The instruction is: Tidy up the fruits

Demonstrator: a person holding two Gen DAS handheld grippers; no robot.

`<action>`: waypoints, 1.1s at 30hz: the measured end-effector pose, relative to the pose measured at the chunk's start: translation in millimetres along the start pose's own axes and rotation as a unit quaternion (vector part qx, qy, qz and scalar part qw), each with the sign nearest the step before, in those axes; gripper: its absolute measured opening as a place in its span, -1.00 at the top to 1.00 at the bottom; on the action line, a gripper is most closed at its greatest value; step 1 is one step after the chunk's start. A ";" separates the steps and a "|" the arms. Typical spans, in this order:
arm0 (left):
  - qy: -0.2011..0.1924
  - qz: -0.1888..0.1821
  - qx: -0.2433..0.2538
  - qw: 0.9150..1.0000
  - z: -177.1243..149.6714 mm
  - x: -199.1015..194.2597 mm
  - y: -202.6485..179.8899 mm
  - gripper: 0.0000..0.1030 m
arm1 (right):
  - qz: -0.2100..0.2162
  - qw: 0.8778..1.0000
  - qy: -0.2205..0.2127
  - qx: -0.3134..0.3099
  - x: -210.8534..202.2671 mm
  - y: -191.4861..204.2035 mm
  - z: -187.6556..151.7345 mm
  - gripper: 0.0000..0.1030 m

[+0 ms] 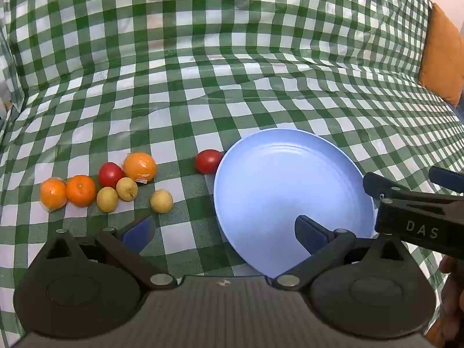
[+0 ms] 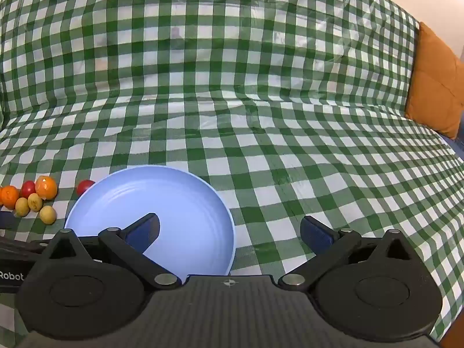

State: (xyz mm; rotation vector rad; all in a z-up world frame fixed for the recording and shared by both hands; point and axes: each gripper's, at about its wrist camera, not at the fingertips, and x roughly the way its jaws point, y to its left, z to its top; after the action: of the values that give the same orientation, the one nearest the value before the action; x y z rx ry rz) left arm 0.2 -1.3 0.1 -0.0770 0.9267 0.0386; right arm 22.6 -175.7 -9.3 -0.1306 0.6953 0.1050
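Note:
A light blue plate (image 1: 284, 174) lies on the green checked cloth, also in the right wrist view (image 2: 162, 191). Left of it sit three oranges (image 1: 81, 190), two red tomatoes, one (image 1: 207, 161) touching the plate's rim, and three small yellow fruits (image 1: 161, 201). The cluster shows at far left in the right wrist view (image 2: 34, 200). My left gripper (image 1: 221, 232) is open and empty, hovering over the plate's left edge. My right gripper (image 2: 229, 232) is open and empty over the plate's right edge; it shows at right in the left wrist view (image 1: 411, 191).
The green and white checked cloth (image 2: 261, 116) covers the flat surface and rises up behind it. An orange cushion (image 2: 435, 87) stands at the far right, also in the left wrist view (image 1: 442, 58).

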 end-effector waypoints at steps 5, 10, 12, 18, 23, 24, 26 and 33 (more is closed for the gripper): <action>0.003 0.006 0.000 1.000 -1.1 2.3 -1.9 -0.99 | -0.001 1.000 0.010 0.004 10.3 -5.3 1.1 -0.98; 0.008 0.005 -0.008 1.000 0.8 3.9 -1.0 -0.99 | -0.008 1.000 -0.006 -0.002 1.0 3.5 0.6 -0.98; 0.008 0.006 -0.012 1.000 1.1 4.7 -0.7 -0.99 | -0.004 1.000 -0.003 0.002 3.5 5.1 -0.9 -0.98; 0.002 0.009 -0.025 1.000 1.3 2.8 -0.3 -0.99 | -0.007 1.000 0.006 0.002 3.8 0.8 -1.5 -0.98; 0.001 0.005 -0.041 0.999 4.0 2.4 1.9 -0.99 | -0.009 1.000 0.014 0.002 5.1 0.3 -1.3 -0.98; 0.002 0.003 -0.044 0.999 3.8 2.9 2.1 -0.99 | -0.010 1.000 0.016 0.001 5.6 0.2 -1.2 -0.98; 0.003 -0.001 -0.050 0.999 2.7 3.9 2.5 -0.99 | -0.012 1.000 0.018 0.002 5.8 -0.7 -0.9 -0.98; 0.010 -0.007 -0.043 0.999 2.9 4.8 -1.3 -0.99 | -0.013 1.000 0.022 0.004 7.0 -1.4 -0.8 -0.98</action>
State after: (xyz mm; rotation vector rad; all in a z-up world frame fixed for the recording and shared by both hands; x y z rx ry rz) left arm 5.5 -2.4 -1.9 -0.1635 0.9439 0.0639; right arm 27.7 -176.8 -14.3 -0.1340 0.7374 0.0748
